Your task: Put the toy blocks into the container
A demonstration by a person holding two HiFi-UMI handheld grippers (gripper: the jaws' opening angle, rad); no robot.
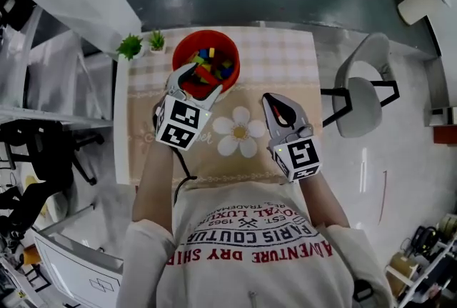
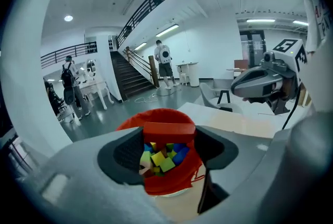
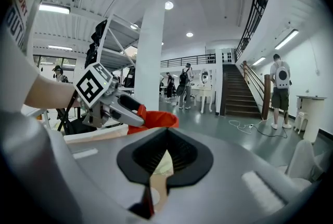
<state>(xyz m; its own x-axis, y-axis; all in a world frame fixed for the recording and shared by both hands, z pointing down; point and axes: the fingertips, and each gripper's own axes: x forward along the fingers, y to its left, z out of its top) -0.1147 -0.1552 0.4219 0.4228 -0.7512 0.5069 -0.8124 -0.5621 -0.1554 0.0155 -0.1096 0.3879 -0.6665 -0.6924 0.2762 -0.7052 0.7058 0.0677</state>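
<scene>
Left gripper (image 2: pixel 168 141) had its jaws clamped on a red block (image 2: pixel 169 130), which spanned the gap between the pads right at their tips. It hung over the red bucket (image 1: pixel 207 35) at the far side of the table (image 1: pixel 278 63), angled down toward the opening. The bucket already held a heap of coloured blocks (image 2: pixel 162 158): yellow, green and blue ones showed under the held piece. The right gripper (image 3: pixel 165 153) sat back over the near right part of the table, well apart from the bucket, with its jaws together and nothing in them.

From the head view the tips looked to be over the near half of the opening rather than its middle. Let go there, the block might have clipped the near rim and fallen onto the table. A release from too high could also have sent it bouncing off the uneven heap and back out.

The hold was only at the jaw tips, so a tilt of the wrist might have let the block twist or slip early. Nothing steadied the bucket, and a knock on its rim from the lowered jaws could have shoved or tipped it toward the small potted plants (image 1: pixel 130 46) beside it.
</scene>
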